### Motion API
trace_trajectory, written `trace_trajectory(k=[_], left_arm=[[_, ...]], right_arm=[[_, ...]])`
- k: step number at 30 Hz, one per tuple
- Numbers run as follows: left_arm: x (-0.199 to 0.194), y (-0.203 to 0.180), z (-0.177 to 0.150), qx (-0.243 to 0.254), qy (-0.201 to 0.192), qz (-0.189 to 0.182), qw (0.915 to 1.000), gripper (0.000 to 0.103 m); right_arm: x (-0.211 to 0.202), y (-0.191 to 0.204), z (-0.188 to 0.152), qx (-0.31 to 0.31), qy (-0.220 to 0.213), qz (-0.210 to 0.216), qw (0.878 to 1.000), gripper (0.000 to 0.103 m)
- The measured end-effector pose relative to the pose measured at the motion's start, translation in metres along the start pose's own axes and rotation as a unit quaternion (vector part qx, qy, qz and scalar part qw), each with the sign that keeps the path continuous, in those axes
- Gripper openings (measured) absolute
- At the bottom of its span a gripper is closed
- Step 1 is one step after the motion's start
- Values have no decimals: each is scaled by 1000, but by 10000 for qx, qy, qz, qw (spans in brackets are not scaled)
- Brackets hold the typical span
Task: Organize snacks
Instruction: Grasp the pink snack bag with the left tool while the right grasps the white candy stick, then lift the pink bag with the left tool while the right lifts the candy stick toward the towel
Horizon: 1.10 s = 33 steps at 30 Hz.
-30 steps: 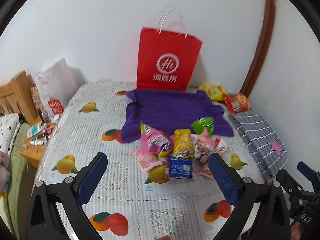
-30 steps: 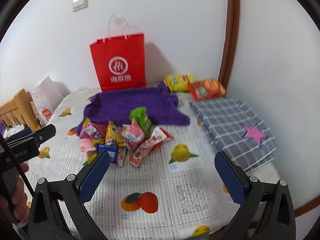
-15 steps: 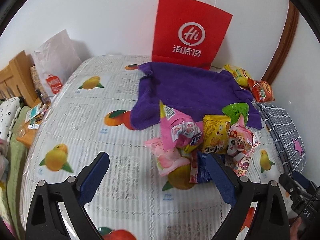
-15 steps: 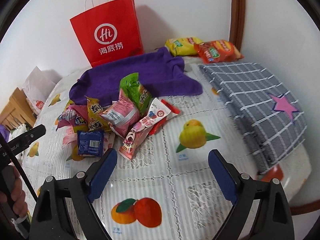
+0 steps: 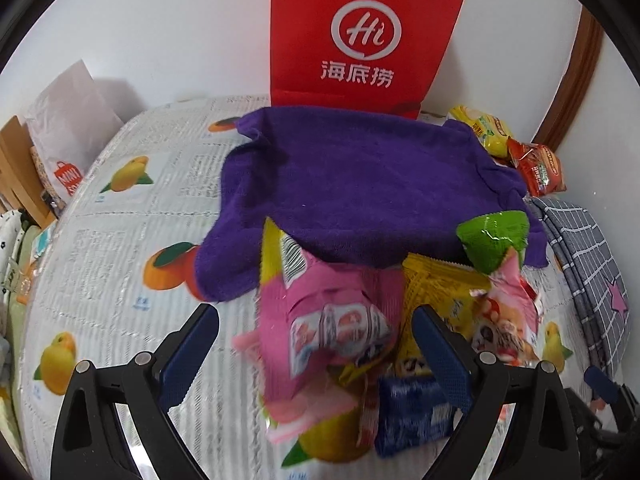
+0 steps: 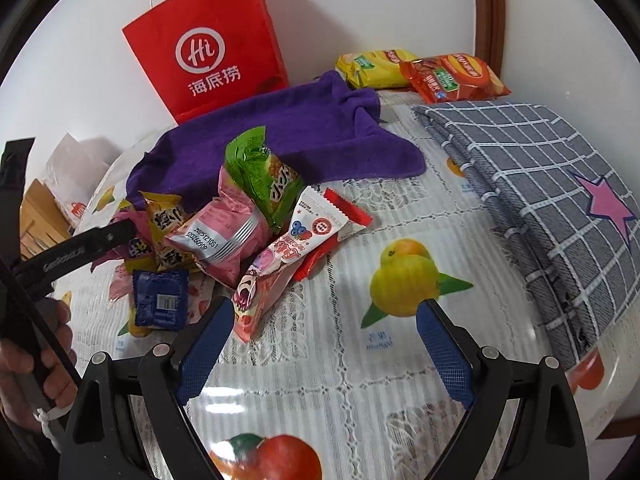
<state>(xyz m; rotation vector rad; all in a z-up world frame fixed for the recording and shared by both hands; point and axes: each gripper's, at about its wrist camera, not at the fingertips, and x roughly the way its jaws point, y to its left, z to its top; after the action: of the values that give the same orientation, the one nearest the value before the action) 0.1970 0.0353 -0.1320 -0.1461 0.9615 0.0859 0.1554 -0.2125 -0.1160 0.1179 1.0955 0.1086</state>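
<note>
A heap of snack packets lies on the fruit-print tablecloth (image 6: 360,380). In the left wrist view my left gripper (image 5: 314,352) is open, its jaws on either side of a pink packet (image 5: 328,320), not touching. A yellow packet (image 5: 440,292), a green packet (image 5: 492,240) and a blue packet (image 5: 412,416) lie beside it. In the right wrist view my right gripper (image 6: 324,344) is open and empty, just in front of a pink-and-white packet (image 6: 288,256). A pink packet (image 6: 224,236), a green packet (image 6: 264,176) and a blue packet (image 6: 160,300) lie behind it.
A purple towel (image 5: 360,176) lies behind the heap. A red paper bag (image 5: 360,36) stands against the wall. A yellow bag (image 6: 372,66) and a red bag (image 6: 452,76) lie in the far corner. A folded grey checked cloth (image 6: 540,184) lies at right.
Both grippers have moved forward and down toward the snack heap. The left one now brackets the pink packet. Both stay open.
</note>
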Motion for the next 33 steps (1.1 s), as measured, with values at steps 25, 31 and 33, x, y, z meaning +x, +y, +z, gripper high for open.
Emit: trace_trajectory(k=[25, 31, 33], left_arm=[[1, 26, -8, -155, 145, -317, 9993, 57], [-21, 42, -17, -290, 17, -235, 9993, 57], [-25, 46, -22, -333, 3, -222, 9992, 57]], right_arm=[[14, 22, -8, -419, 323, 42, 9986, 24], [-7, 0, -24, -403, 447, 183, 9980, 24], [-6, -6, -30, -492, 572, 211, 9969, 24]])
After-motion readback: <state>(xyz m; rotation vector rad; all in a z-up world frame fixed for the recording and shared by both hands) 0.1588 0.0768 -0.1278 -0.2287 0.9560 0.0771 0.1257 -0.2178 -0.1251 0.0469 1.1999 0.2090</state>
